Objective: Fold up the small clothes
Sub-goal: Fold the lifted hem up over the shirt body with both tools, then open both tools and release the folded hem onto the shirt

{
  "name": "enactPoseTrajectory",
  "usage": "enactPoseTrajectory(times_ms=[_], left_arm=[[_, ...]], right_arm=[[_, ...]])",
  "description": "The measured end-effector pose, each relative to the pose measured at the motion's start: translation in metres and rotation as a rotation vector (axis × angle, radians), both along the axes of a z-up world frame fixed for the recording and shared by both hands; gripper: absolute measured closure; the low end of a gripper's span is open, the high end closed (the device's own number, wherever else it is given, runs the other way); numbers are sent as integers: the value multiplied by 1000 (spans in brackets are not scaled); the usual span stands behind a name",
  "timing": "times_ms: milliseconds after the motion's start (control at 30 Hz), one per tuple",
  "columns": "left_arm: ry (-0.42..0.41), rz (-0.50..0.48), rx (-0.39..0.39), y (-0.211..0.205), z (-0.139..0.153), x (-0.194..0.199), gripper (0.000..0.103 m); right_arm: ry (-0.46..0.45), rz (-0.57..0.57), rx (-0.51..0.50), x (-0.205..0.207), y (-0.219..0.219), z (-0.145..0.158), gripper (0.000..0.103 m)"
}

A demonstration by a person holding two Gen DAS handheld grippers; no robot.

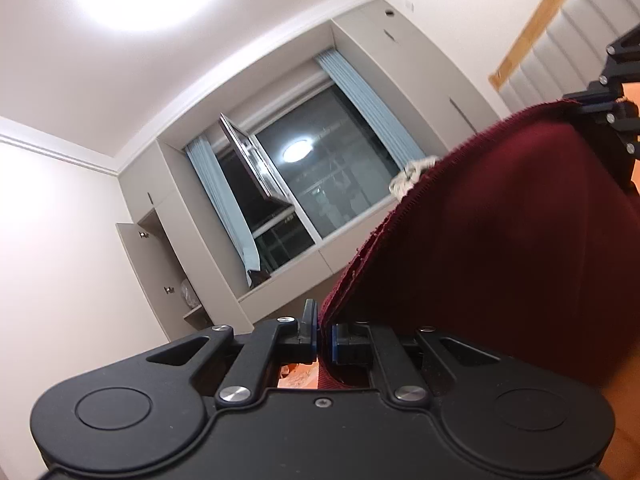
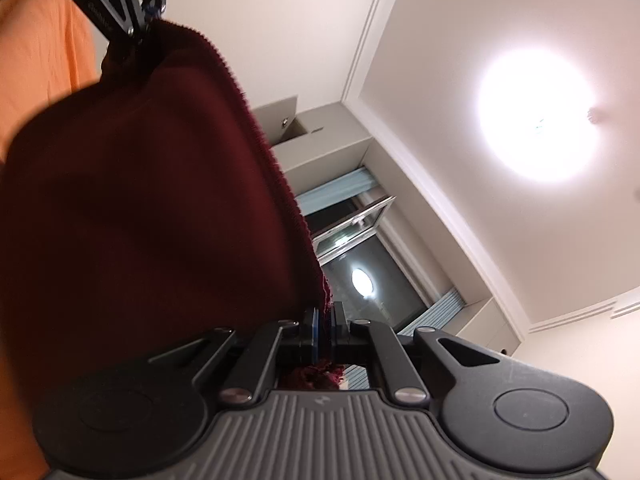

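While the maroon knit garment point(image 1: 500, 232) is held aloft, its ribbed edge is spanned betw. left gripper point(image 1: 323, 338) & right gripper point(image 2: 324, 332), both clamped on one end each; cloth hangs below.

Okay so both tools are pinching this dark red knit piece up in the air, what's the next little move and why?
Probably draw the two tools apart a little to pull the edge taut before lowering it. The left tool and the right tool are each shut on a corner of the dark red knit garment, and the ribbed edge between them bows rather than running straight. The cloth hangs bunched, so a fold laid now would likely be uneven.
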State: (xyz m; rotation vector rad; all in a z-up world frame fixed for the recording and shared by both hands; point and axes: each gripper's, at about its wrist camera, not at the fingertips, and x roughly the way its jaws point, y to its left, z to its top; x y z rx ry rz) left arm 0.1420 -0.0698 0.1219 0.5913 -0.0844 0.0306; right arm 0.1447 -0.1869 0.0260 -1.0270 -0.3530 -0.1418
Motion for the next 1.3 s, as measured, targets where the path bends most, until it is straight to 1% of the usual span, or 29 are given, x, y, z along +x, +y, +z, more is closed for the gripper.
enactPoseTrajectory(times_ms=[100,233,300,400,500,567,633,733,800,833,867,900,933,967,1000,1033,1100,1200,1233,1267,1300], left_arm=[[61,9,-15,-1,-1,54,97],[154,16,-46,5,-8,119,96],[204,23,-53,7,-15,149,96],[280,22,-85,15,-28,186,95],[332,33,-76,22,-44,218,94],[359,42,-79,26,-57,234,91],[395,49,-111,29,-70,246,90],[492,61,-144,35,-83,262,80],[535,66,-172,43,-90,268,67],[554,70,-187,48,-91,272,62],[566,74,-201,50,-94,270,53],[573,79,-224,55,-94,271,42],[579,83,-256,62,-92,272,36],[589,83,-281,67,-90,271,25],[598,82,-306,72,-88,270,20],[604,78,-331,79,-86,270,19],[614,73,-369,91,-81,269,12],[623,67,-417,104,-75,269,6],[630,56,-442,109,-73,268,5],[642,38,-470,112,-70,268,2],[660,13,-492,113,-69,268,1]], right_arm=[[64,5,39,49,-5,-1,98],[142,11,98,99,-11,-5,98],[182,2,92,122,-12,-13,98],[219,-14,58,145,-12,-31,98],[271,-25,67,168,-15,-47,98],[311,-28,76,180,-18,-57,98],[344,-34,69,188,-21,-66,98],[393,-39,80,198,-25,-71,98],[439,-41,87,204,-28,-74,97],[453,-42,91,206,-28,-75,96],[470,-45,94,206,-30,-75,92],[491,-50,92,207,-32,-75,85],[511,-59,86,208,-32,-76,81],[521,-72,86,208,-36,-77,74],[524,-80,90,209,-37,-76,66],[527,-91,99,206,-39,-77,63],[526,-120,126,208,-46,-75,50],[540,-158,198,214,-57,-69,46],[554,-165,232,213,-62,-68,45],[567,-166,255,213,-64,-66,44],[578,-164,273,213,-68,-64,43]])
